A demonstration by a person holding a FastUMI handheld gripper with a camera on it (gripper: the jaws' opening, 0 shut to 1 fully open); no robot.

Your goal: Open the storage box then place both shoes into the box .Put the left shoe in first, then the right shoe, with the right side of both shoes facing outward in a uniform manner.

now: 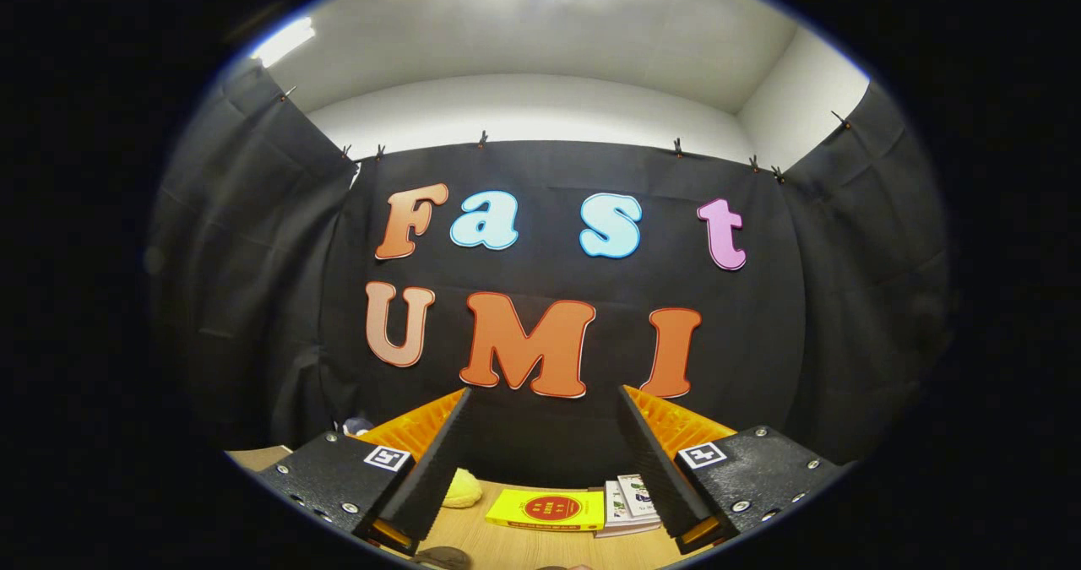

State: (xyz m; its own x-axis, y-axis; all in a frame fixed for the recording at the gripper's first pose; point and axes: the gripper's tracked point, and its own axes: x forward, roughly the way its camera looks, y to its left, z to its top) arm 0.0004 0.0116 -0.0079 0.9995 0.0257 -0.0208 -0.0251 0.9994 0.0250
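My gripper (545, 401) is held high and level, facing the booth's black cloth wall, with its two fingers (439, 452) spread wide apart and nothing between them. Low between the fingers I see a strip of the wooden table (507, 545). No shoe or storage box can be made out. A small dark rounded thing (443, 558) at the table's near edge is too cut off to identify.
On the table beyond the fingers lie a yellow book (547, 509) with a red circle, a small stack of white booklets (629, 502) to its right, and a soft yellow object (463, 490) beside the left finger. A dark lump (356, 426) sits behind the left finger.
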